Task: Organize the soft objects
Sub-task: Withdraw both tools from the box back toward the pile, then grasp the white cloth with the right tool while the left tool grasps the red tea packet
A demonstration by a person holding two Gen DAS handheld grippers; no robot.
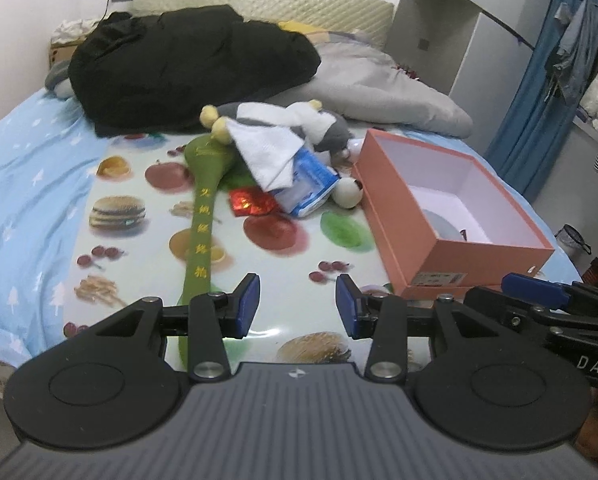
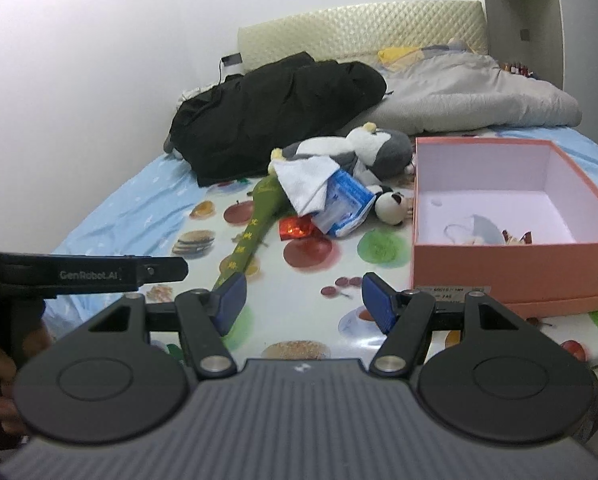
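Note:
A pile of soft things lies on a fruit-print mat [image 1: 147,240] on the bed: a long green fabric club [image 1: 203,216] [image 2: 255,232], a white cloth [image 1: 271,148] [image 2: 307,180], a blue-white packet [image 1: 311,184] [image 2: 345,204], a red pouch [image 1: 251,202] [image 2: 297,228], a grey-white plush [image 1: 323,124] [image 2: 375,148] and a small panda plush [image 1: 349,192] [image 2: 391,204]. An open orange box [image 1: 451,216] [image 2: 511,216] stands to the right with small items inside. My left gripper [image 1: 297,306] and right gripper [image 2: 303,300] are open, empty, hovering short of the pile.
A black jacket [image 1: 187,68] [image 2: 275,108] and a grey quilt [image 1: 383,88] [image 2: 475,96] lie behind the pile by the cream headboard [image 1: 259,4]. A blue sheet [image 1: 27,168] covers the bed's left. Clothes hang at far right [image 1: 571,60]. The right gripper shows in the left view [image 1: 539,292].

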